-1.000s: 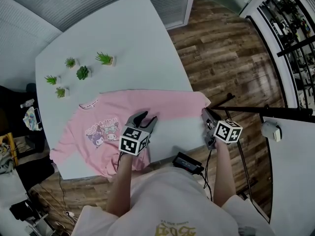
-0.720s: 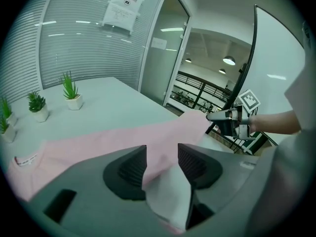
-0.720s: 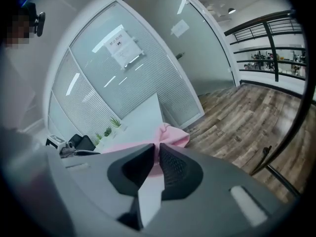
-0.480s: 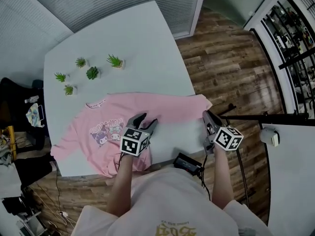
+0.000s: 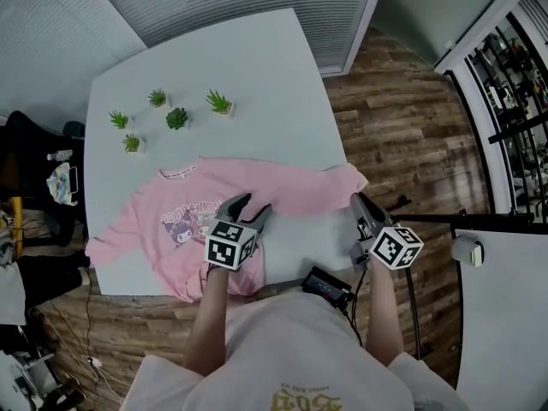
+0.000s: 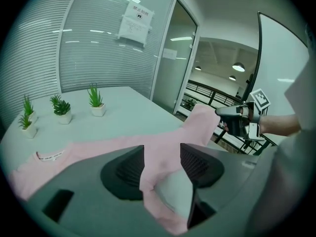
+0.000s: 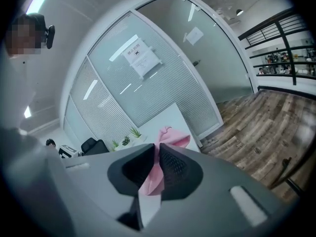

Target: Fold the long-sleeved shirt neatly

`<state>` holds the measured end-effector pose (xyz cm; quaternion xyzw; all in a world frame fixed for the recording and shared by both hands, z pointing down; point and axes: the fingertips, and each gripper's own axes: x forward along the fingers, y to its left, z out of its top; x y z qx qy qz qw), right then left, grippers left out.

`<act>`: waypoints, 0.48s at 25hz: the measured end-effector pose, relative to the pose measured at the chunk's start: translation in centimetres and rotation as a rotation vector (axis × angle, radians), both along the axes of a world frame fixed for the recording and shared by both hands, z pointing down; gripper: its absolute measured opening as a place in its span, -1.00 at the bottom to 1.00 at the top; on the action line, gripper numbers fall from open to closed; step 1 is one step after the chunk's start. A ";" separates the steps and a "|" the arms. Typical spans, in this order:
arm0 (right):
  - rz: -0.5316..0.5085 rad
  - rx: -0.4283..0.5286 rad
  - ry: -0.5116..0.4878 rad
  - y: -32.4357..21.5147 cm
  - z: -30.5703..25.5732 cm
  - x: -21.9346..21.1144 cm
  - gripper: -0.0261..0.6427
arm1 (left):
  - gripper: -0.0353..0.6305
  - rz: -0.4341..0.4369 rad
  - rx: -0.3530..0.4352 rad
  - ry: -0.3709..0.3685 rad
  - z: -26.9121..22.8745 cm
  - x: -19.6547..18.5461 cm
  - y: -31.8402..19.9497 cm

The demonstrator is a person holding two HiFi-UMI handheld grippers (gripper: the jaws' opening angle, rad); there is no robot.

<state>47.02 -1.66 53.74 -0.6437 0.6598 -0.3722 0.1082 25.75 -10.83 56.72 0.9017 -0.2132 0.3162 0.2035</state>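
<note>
Right gripper (image 5: 357, 200) is clamped on a sleeve of the pink long-sleeved shirt (image 5: 282, 187). Left gripper (image 5: 250, 205) jaws have just been opening; shirt fabric lies loosely between them.

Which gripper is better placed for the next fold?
Likely right: the right gripper is shut on the pink long-sleeved shirt, its end raised; the left gripper has just been opening its jaws, cloth loose between them.

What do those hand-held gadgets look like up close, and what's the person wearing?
The left tongs and right tongs are dark grey, with black ribbed pads inside. Each carries a white cube printed with black square markers, and thin black cables trail from them. The person wears a pale short-sleeved shirt with yellow print.
</note>
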 end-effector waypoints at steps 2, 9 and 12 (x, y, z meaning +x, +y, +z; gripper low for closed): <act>-0.011 0.021 0.007 -0.4 -0.7 -0.6 -0.78 | -0.18 -0.012 0.004 0.004 -0.3 -0.6 -0.1; -0.060 0.050 0.005 -2.0 -1.9 -3.4 -0.78 | -0.16 -0.082 0.021 0.057 -2.0 -3.2 -1.3; -0.091 0.058 0.016 -2.6 -2.4 -4.5 -0.78 | -0.15 -0.104 0.038 0.066 -2.9 -4.5 -1.8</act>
